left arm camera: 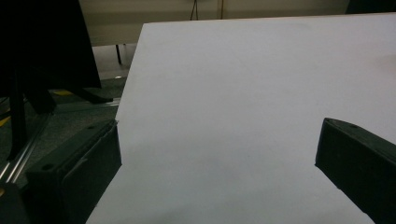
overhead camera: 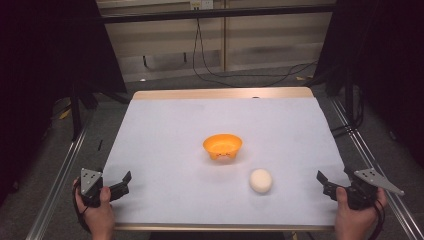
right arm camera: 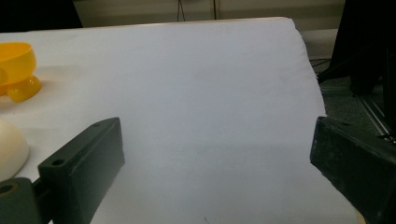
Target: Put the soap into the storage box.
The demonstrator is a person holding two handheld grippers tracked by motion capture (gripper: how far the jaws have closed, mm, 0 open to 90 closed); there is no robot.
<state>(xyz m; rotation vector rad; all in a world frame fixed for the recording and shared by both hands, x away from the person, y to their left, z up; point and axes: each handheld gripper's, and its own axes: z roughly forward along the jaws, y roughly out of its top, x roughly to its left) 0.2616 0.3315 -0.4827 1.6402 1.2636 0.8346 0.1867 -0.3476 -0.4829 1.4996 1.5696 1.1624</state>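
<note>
An orange bowl sits upright near the middle of the white-covered tabletop, resting on small rounded feet. Just beside it, toward the person and a little to the right, lies a cream-white ball, apart from the bowl and touching only the tabletop.

The right gripper rests at the near right corner of the tabletop, held in the person's right hand, with its fingers spread wide and nothing between them. The ball lies to the left of these fingers, near but clear of them; the bowl is farther off in the same direction. In the right gripper view the ball shows at the left edge, outside the left finger, and the bowl stands beyond it, also at the left edge.

The left gripper rests at the near left corner, held in the left hand, its fingers likewise parted and empty. Both ball and bowl lie well apart from it, off to its right. In the left gripper view, bare white tabletop stretches between its two fingers.
</note>
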